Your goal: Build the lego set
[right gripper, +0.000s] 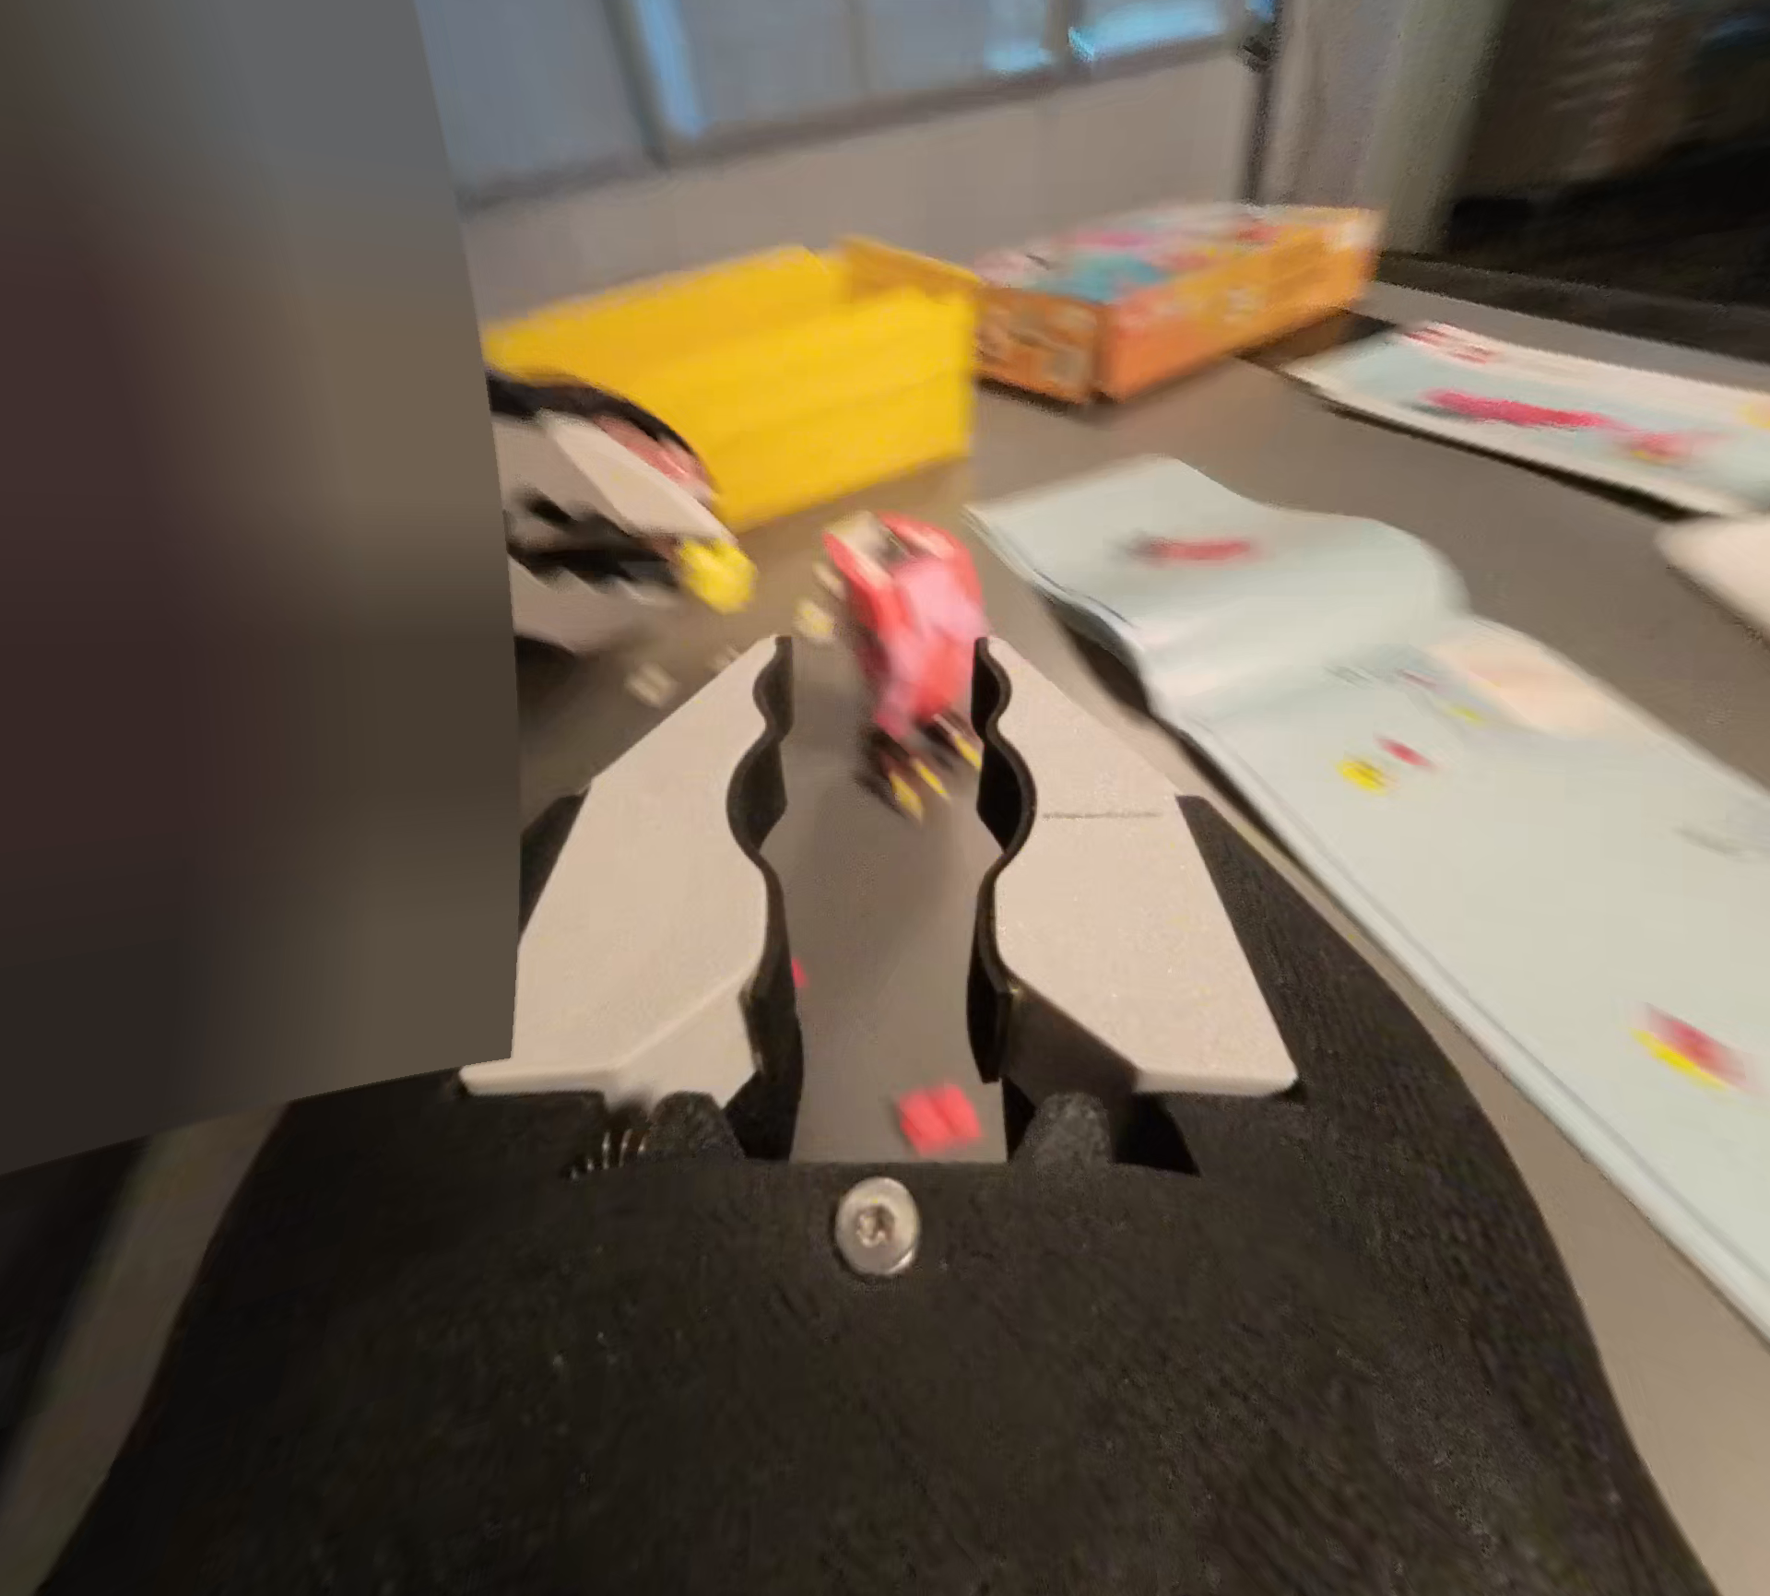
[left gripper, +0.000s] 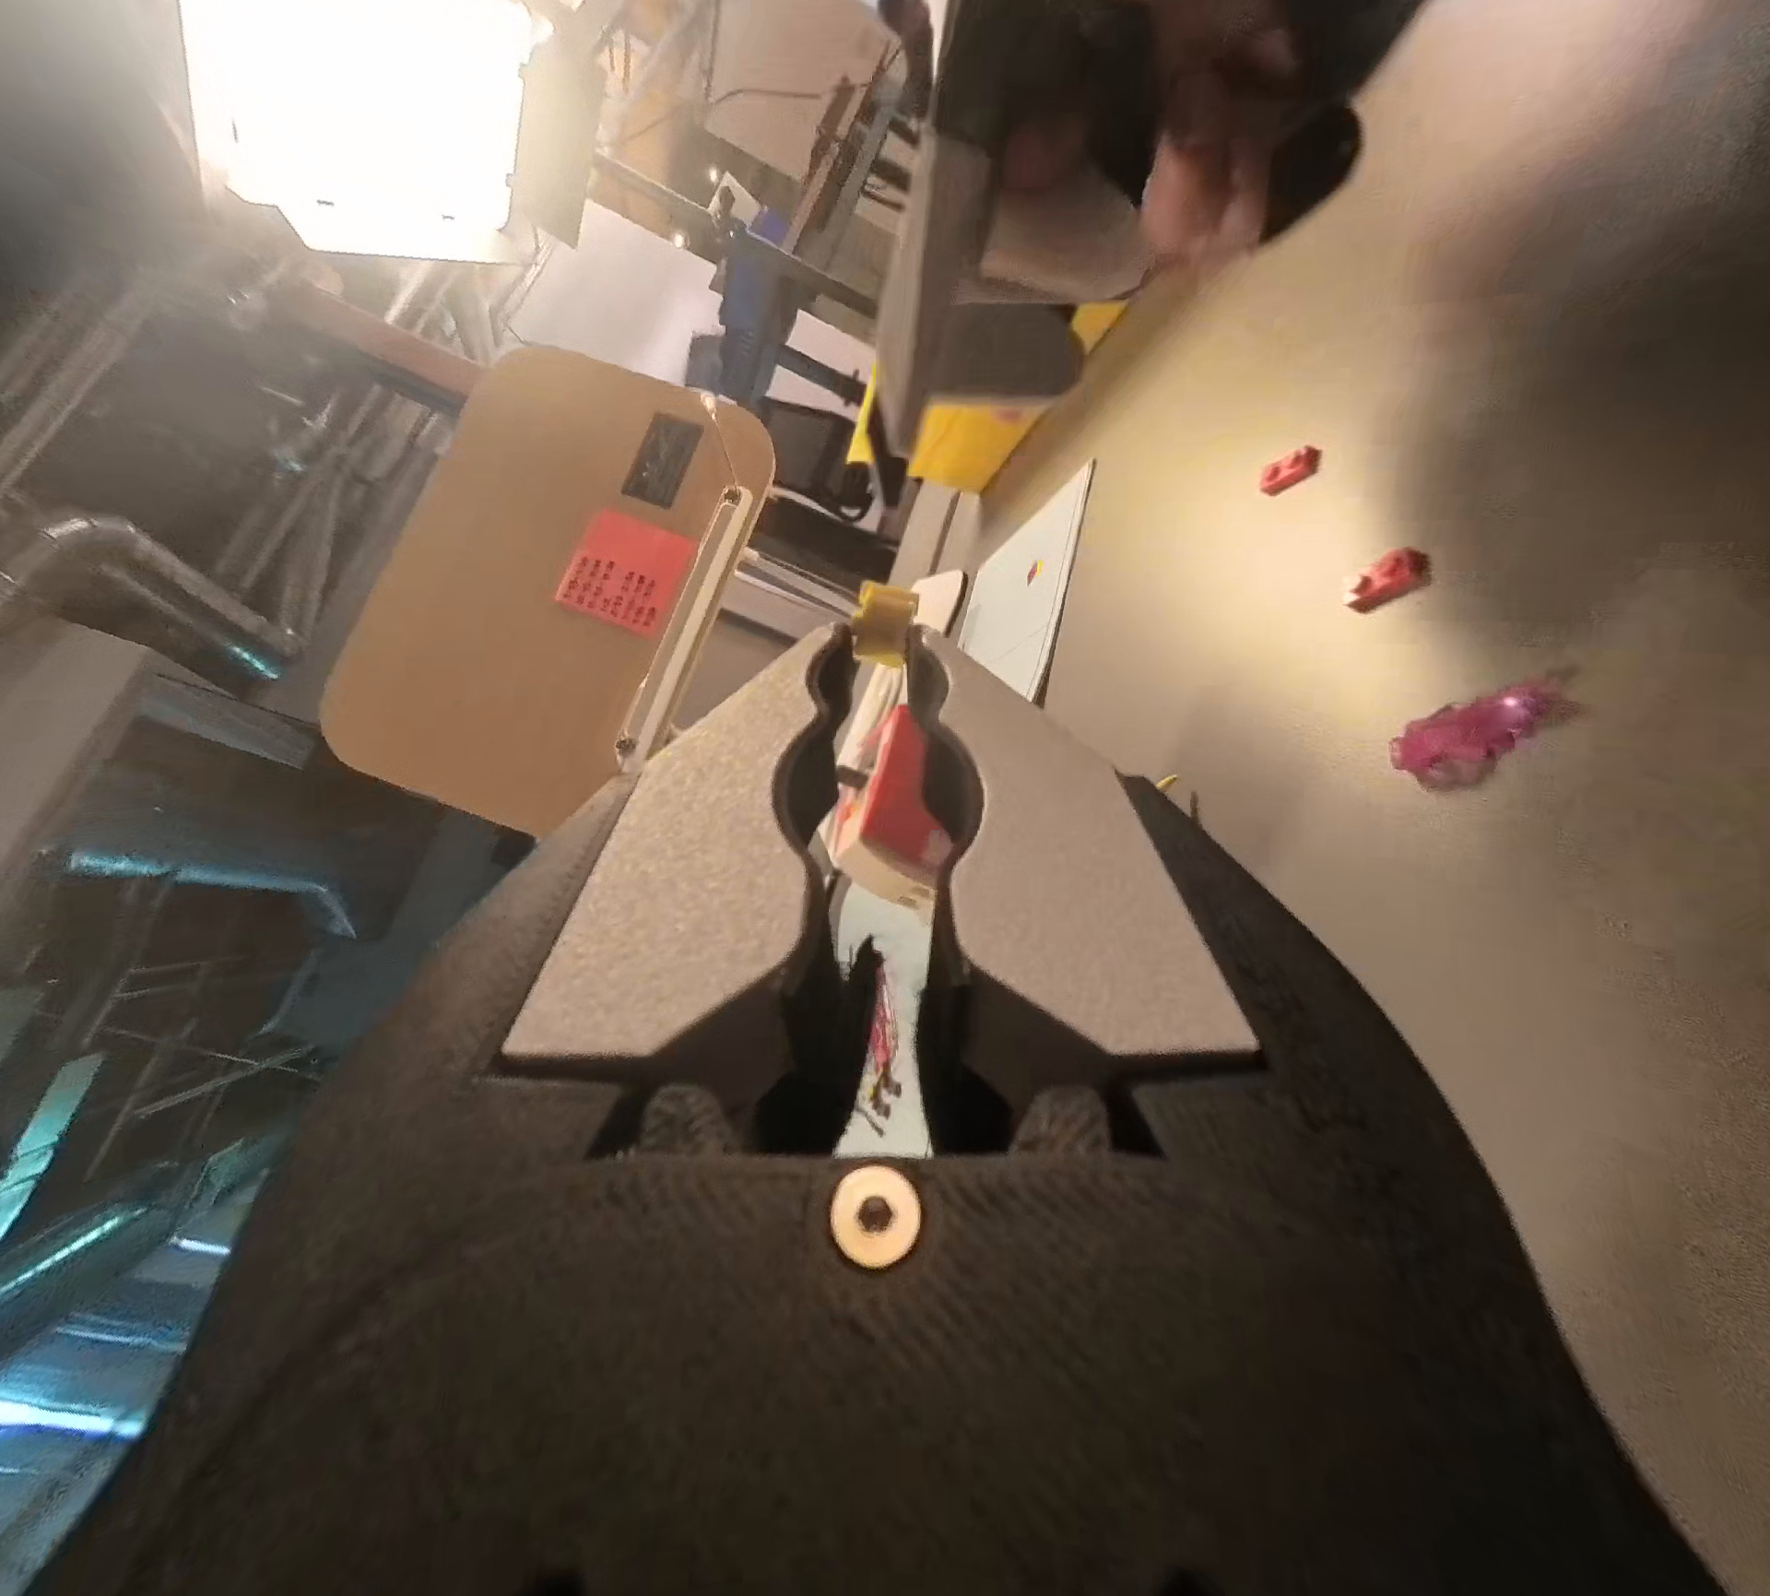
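Here, left fingers (left gripper: 843,651) pinch yellow brick (left gripper: 883,627), printed booklet (right gripper: 1341,688) nearby.

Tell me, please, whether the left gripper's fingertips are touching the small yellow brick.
Touching. In the left wrist view the small yellow brick sits clamped at the tips of the left gripper, both fingertips against its sides with no gap showing.

grey table (right gripper: 1101,439) carries a yellow bin (right gripper: 766,381), orange box (right gripper: 1178,295), open booklet (right gripper: 1341,688), loose red bricks (left gripper: 1387,579).
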A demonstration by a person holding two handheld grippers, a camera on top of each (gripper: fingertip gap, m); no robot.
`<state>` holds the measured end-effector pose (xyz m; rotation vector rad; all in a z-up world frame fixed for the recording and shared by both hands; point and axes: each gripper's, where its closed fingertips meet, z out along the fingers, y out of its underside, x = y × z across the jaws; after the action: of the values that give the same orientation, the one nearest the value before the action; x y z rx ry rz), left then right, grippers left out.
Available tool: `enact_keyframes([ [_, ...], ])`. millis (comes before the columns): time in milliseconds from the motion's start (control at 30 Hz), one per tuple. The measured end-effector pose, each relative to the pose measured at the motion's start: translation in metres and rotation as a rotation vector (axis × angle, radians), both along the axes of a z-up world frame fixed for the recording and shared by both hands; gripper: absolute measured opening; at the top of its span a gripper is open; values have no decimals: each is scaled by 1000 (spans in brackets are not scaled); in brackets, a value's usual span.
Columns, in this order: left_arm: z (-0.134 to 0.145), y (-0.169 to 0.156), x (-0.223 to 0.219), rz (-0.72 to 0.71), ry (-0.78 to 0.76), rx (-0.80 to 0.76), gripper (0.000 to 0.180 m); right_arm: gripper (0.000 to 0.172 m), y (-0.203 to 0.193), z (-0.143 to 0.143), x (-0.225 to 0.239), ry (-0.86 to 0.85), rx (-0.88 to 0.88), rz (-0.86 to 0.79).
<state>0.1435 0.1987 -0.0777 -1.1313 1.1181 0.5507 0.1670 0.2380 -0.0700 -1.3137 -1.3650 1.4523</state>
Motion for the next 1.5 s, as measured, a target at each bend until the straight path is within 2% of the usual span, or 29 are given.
enact_keyframes([
  [67, -6, -3, 6, -40, 3, 3, 9, 35, 29, -28, 24, -158, 176, -139],
  [100, -11, -4, 10, -59, 7, -11, 9, 38, 37, -41, 34, -220, 209, -166],
  [233, -22, -5, 21, -112, 13, -67, 9, 37, 28, -68, 53, -309, 123, -64],
  [400, -28, -5, 23, -133, 30, -91, 9, 33, 24, -97, 62, -462, 226, -29],
  [600, -23, 3, 14, -71, -2, -65, 9, 32, 14, -108, 60, -525, 205, 76],
  [733, -25, 4, 17, -82, 9, -54, 9, 24, 11, -110, 56, -528, 260, 96],
  [900, -23, 6, 16, -88, 1, -36, 10, 23, 8, -109, 55, -522, 228, 125],
  [1033, -21, 9, 15, -64, 7, 0, 9, 14, 11, -111, 54, -528, 276, 97],
  [1233, -22, 8, 22, -95, 9, -2, 9, 13, 9, -105, 50, -515, 223, 74],
  [1400, -12, 0, 27, -108, 58, 106, 9, 13, -28, -30, 24, -222, 196, 137],
  [1500, -9, -5, 30, -120, 89, 141, 9, 13, -51, -1, 13, -161, 218, 215],
])
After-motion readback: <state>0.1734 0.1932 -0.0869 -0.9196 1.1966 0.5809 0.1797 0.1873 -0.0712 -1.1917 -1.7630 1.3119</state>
